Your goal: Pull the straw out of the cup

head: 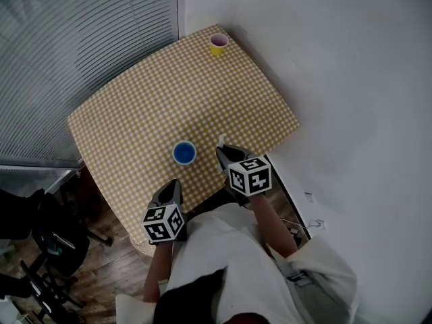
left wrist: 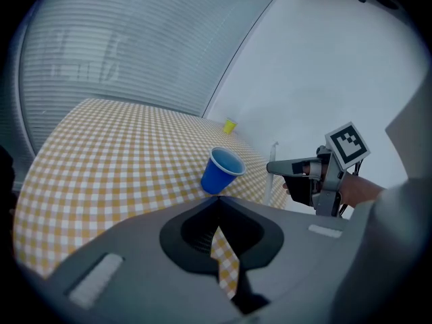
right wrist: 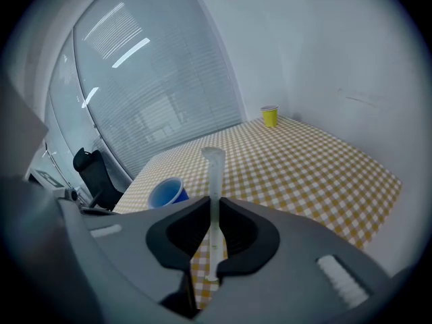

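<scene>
Already clear of blue cup, straw sits clamped in right gripper; left gripper clenched, empty. Best lowered gently, away from cup.

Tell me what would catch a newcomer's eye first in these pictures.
First comes the clear straw, clamped upright in the right gripper near the front edge of the table. Just to its left a blue cup stands on the yellow checked tablecloth. A small yellow cup sits alone at the far corner.
</scene>
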The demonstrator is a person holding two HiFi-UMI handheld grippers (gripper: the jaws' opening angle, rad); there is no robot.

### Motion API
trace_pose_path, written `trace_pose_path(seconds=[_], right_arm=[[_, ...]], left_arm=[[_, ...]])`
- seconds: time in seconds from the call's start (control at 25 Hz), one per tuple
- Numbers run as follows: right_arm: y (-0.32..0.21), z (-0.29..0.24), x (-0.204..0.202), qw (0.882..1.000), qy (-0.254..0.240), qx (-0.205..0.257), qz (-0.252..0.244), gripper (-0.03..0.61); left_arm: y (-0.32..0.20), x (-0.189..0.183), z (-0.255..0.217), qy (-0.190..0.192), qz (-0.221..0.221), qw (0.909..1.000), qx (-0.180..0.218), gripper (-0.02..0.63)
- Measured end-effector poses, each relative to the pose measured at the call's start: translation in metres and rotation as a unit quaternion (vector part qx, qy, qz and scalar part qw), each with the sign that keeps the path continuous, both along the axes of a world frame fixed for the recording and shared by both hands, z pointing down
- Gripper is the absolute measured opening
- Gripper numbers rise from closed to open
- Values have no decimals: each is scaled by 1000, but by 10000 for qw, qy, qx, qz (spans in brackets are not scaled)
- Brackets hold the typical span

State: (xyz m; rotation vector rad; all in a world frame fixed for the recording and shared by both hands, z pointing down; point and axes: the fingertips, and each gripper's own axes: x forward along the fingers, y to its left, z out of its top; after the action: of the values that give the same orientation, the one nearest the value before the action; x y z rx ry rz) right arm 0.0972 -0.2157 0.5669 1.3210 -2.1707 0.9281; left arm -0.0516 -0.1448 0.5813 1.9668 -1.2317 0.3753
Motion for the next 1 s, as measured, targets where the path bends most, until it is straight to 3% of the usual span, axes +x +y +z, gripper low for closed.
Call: trace_pose_path(seconds=[0.4,0.64,1.0], right_arm=[[-13,22,-6,9996,34,-279,-83,48],[-21,44,-8,9977,387,-467,-304,49],[-27,62,-16,9949,477,-756,-472,52]], left_arm=[[-4,-10,4,50,-240,9997,-74,17],[-5,-15,7,37,-355,9993,-104,17],[-4,-30,10,72,-703,9973,-186,17]])
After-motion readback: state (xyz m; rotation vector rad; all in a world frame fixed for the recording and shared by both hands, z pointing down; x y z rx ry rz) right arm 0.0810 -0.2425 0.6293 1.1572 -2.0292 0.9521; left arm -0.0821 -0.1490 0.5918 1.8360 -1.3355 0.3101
